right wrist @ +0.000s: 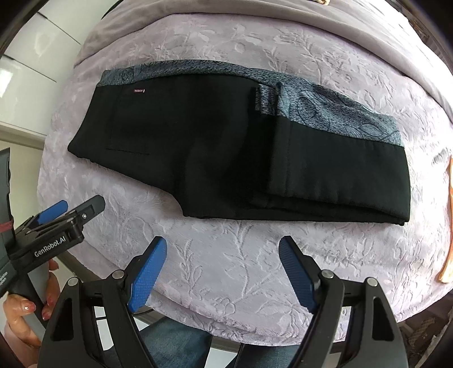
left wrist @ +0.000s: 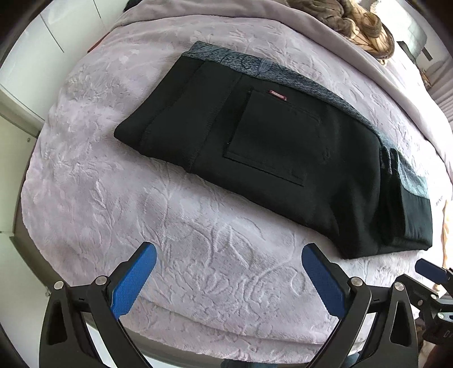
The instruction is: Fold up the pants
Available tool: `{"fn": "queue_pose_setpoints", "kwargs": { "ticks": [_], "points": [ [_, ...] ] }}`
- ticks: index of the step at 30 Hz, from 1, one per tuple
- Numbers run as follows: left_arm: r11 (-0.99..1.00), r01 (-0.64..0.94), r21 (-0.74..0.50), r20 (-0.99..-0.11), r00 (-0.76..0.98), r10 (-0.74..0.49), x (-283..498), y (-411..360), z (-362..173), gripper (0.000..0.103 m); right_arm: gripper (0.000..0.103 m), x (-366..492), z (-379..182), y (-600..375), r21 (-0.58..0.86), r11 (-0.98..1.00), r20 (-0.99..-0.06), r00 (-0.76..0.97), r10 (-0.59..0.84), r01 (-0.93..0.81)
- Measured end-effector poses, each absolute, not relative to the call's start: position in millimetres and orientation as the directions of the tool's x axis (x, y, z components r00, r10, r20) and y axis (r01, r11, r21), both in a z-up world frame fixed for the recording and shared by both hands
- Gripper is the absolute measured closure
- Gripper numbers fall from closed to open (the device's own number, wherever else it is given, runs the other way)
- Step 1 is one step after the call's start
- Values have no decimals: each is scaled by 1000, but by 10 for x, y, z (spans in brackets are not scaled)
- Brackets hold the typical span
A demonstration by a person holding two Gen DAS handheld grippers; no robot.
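Observation:
Black pants (left wrist: 271, 153) with a grey-blue patterned waistband lie folded in a flat bundle on a lilac embossed blanket (left wrist: 215, 254); a back pocket with a small red tag faces up. In the right wrist view the same pants (right wrist: 226, 158) show a folded-over layer on their right side. My left gripper (left wrist: 229, 254) hangs open above bare blanket, short of the pants' near edge, nothing between its blue pads. My right gripper (right wrist: 223, 249) is also open over bare blanket just before the pants. The left gripper (right wrist: 72, 209) shows at the left of the right wrist view, held by a hand (right wrist: 22, 308).
A brown patterned cloth heap (left wrist: 359, 22) lies at the far end of the bed. An orange strip (right wrist: 447, 226) lies at the blanket's right edge. White cabinets (left wrist: 34, 42) stand left of the bed. The bed's near edge (right wrist: 198, 325) runs under both grippers, with the person's jeans below.

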State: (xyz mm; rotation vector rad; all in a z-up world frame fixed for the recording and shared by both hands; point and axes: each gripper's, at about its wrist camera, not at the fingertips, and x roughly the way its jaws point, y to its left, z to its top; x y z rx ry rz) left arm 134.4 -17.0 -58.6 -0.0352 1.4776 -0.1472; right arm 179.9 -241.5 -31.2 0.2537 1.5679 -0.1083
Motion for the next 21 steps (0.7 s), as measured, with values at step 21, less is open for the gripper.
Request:
{"fn": "queue_pose_setpoints", "kwargs": {
  "ticks": [21],
  "points": [
    [987,41,-153,-982,103,-157,1870,123,-754,0,19,1943,-491,-2392,77,966,-995,-43,90,248]
  ]
}}
